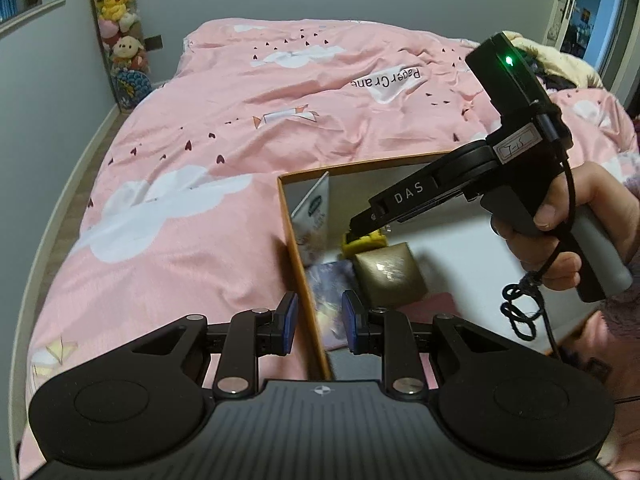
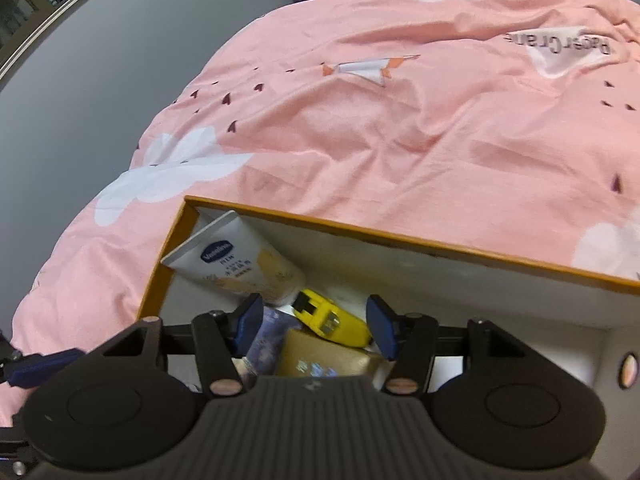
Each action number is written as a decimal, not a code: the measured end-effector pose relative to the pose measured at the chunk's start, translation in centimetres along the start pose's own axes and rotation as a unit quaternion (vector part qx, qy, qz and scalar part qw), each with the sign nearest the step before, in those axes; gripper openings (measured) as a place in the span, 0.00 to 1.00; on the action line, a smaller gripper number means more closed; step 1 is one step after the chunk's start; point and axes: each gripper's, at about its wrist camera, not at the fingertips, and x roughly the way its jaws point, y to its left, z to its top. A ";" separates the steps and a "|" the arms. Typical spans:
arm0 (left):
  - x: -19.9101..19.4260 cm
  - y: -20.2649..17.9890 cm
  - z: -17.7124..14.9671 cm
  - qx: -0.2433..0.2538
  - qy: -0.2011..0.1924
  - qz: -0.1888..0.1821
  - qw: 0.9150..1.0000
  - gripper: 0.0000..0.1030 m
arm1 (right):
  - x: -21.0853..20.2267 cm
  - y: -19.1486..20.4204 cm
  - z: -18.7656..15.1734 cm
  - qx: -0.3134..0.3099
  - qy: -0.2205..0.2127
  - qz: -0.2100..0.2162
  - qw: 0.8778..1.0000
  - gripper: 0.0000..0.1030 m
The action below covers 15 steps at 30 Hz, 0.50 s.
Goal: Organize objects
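Note:
An open cardboard box with an orange rim (image 1: 292,232) (image 2: 400,234) sits on the bed. Inside lie a white lotion tube (image 2: 236,264) (image 1: 316,208), a yellow tape measure (image 2: 332,316) (image 1: 366,242), a gold carton (image 2: 324,354) (image 1: 388,276) and a purple packet (image 2: 268,340) (image 1: 328,288). My left gripper (image 1: 320,320) straddles the box's left wall, with a gap between each pad and the wall. My right gripper (image 2: 314,324) (image 1: 358,228) reaches down into the box over the tape measure. Its jaws stand apart and the pads do not press on anything.
A pink duvet (image 1: 224,128) with cloud prints covers the bed around the box. Plush toys (image 1: 116,20) hang in the far left corner by the grey wall. A person's hand (image 1: 580,232) holds the right gripper's handle, and a cable dangles below it.

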 end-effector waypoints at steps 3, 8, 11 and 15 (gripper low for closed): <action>-1.0 -0.4 -0.6 -0.012 -0.001 -0.001 1.000 0.27 | -0.5 -0.5 -0.6 0.005 0.006 -0.001 1.000 0.45; -1.7 -1.0 -1.7 -0.014 -0.003 0.008 1.000 0.27 | 0.1 -1.2 -0.7 0.035 0.007 -0.008 0.999 0.43; -2.0 -1.0 -2.0 -0.020 -0.002 0.005 1.000 0.27 | 1.4 -2.1 -0.6 0.074 0.028 0.018 0.997 0.32; -2.0 -0.8 -2.5 -0.018 0.004 0.014 1.000 0.27 | 2.2 -2.5 -0.5 0.091 0.027 0.035 0.995 0.30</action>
